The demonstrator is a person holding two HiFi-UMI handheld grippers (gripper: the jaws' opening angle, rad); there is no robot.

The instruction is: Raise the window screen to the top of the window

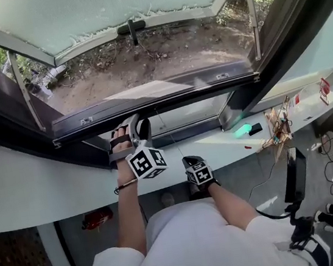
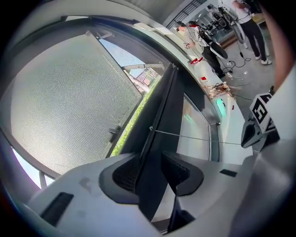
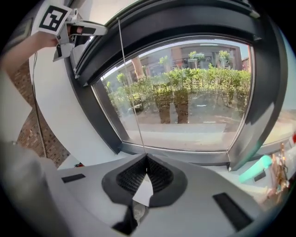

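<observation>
While left gripper (image 2: 152, 170) clamps bar (image 2: 163, 113), right (image 3: 147, 161) pinches cord (image 3: 131, 99).

A teal object (image 1: 242, 130) lies on the white ledge (image 1: 33, 191) at the right. A tangle of wires (image 1: 278, 127) sits just beside it, further right. Below the ledge at the left is a red object (image 1: 97, 217). Outside, green shrubs (image 3: 185, 88) stand beyond bare ground (image 1: 144, 59).

White ledge (image 1: 21, 193), sunlit dirt yard (image 1: 162, 56), green hedge (image 3: 185, 88) outside
</observation>
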